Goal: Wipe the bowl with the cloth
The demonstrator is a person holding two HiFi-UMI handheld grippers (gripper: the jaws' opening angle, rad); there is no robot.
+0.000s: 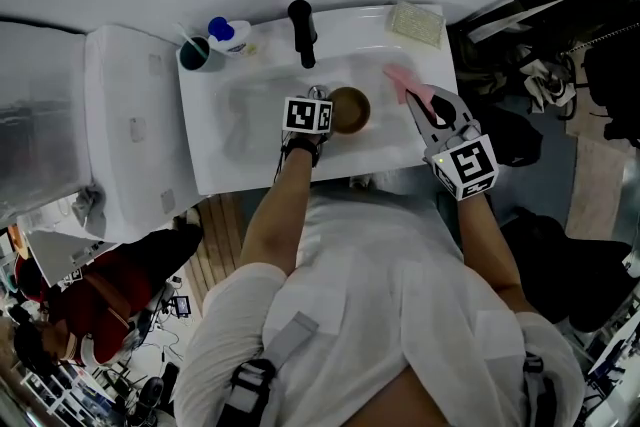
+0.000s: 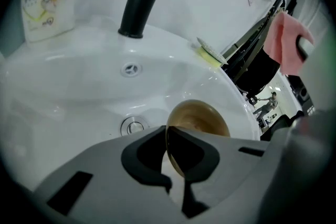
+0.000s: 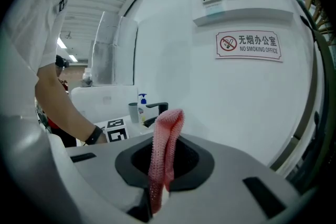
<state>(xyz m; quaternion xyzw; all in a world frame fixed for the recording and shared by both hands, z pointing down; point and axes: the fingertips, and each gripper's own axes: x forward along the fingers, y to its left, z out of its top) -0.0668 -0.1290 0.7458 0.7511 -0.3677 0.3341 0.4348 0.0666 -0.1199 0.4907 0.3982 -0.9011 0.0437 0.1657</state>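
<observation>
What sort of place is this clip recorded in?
Probably a washbasin corner in an office building: a white sink with a black faucet, a soap bottle on its ledge, and a wall sign reading NO SMOKING OFFICE.

Even, diffuse light is given to the head view, though its lower part, from 4 to 8 o'clock, is left dim. Both gripper views are bent by wide-angle distortion and darkened at the corners. Soft glare is carried by the white sink (image 2: 79, 86); the cloth (image 3: 164, 149) is rendered sharp.
</observation>
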